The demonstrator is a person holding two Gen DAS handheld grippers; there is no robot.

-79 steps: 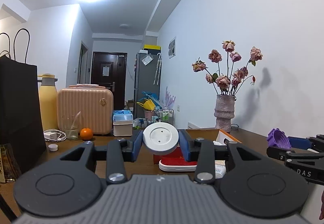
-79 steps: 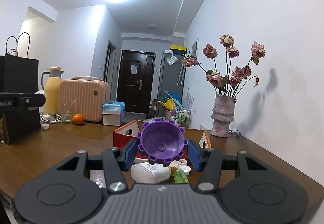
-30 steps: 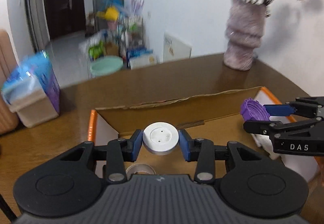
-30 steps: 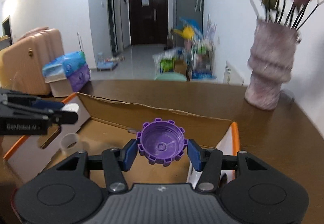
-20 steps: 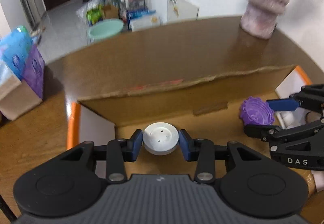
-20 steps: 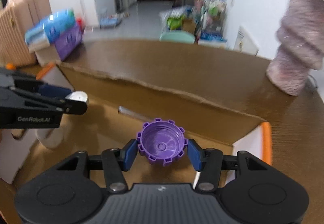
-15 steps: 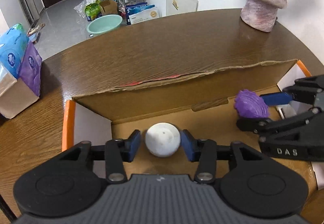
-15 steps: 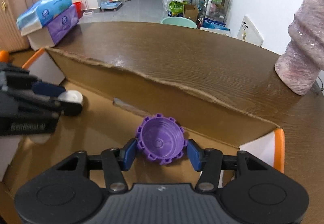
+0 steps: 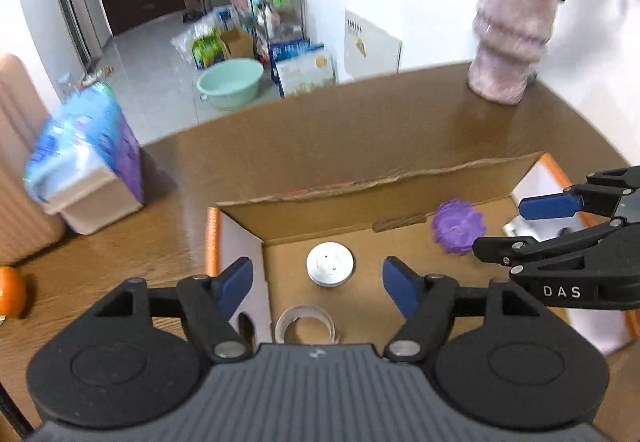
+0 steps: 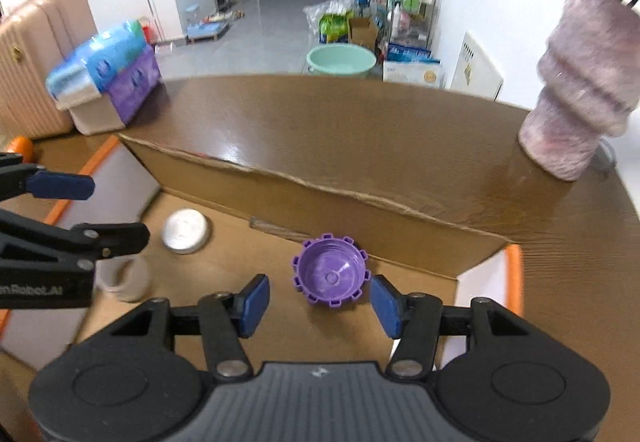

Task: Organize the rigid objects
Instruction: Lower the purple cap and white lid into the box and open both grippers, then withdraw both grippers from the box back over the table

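1. Release step, by the look of it: left hand-held gripper (image 9: 316, 282) above the left part of the cardboard box (image 9: 400, 186), jaws apart and opening wider, nothing pressed between the pads; white cap (image 9: 330, 264) lying flat on the box floor below, clear of both pads.
2. Best handled by lifting straight up before swinging away, so neither blue pad clips the white cap or the roll of tape (image 9: 306, 324) just in front of it.
3. Further right, right hand-held gripper (image 10: 318, 302) also spread and opening, nothing clamped; purple cap (image 10: 330, 269) resting open side up on the box floor between the pads but touching neither.
4. Same advice there: up first, then back, keeping clear of the box's far wall and its orange-edged right side.
5. Left wrist view only: purple cap as a blurred knob partly behind the right tool's finger; orange (image 9: 10, 292) at the far left on the counter (image 9: 360, 122).
6. Right wrist view only: hollow inside of the purple cap, and the gap between it and each pad; white cap (image 10: 186, 231) seen from the side, near the tip of the left tool.
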